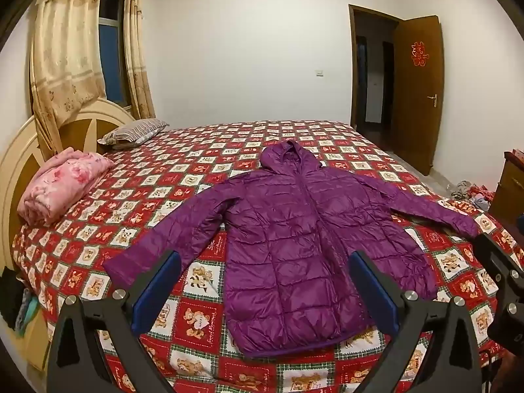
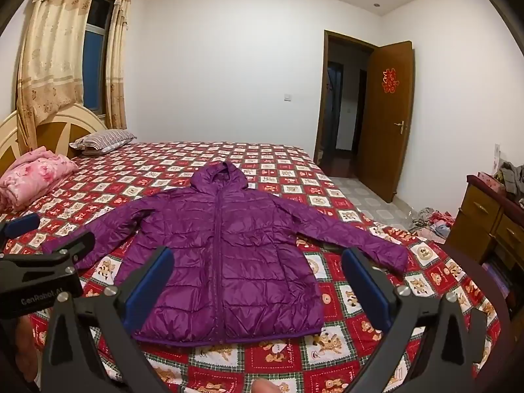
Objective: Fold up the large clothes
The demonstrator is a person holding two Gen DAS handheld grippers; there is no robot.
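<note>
Your left gripper (image 1: 265,291) stands wide, its two blue-padded fingers (image 1: 157,290) spread far apart and holding nothing — the pads hang above the bedspread, clear of the cloth. Your right gripper (image 2: 258,288) is just as wide and equally empty. In the right wrist view the left gripper shows again at nine o'clock, level with the right one and beside it.

Straight ahead at twelve o'clock from both grippers lies the purple hooded jacket (image 1: 301,229), a quilted puffer spread flat and face up on the bed (image 1: 229,137), zipped closed. Its hood points away from you toward the far edge, its hem lies nearest you, and both sleeves are spread outward — one toward eight o'clock, the other toward three o'clock. In the left wrist view the hem sits between the fingers and toward the right one; in the right wrist view the body fills the gap between the fingers.

The bedspread is a red and white check with teddy bears. At ten o'clock a folded pink blanket (image 1: 62,186) rests by the headboard (image 1: 19,150), with a striped pillow (image 1: 134,132) beyond it. Past that hang beige curtains (image 1: 65,52). At one o'clock a brown door (image 1: 417,91) stands open.
</note>
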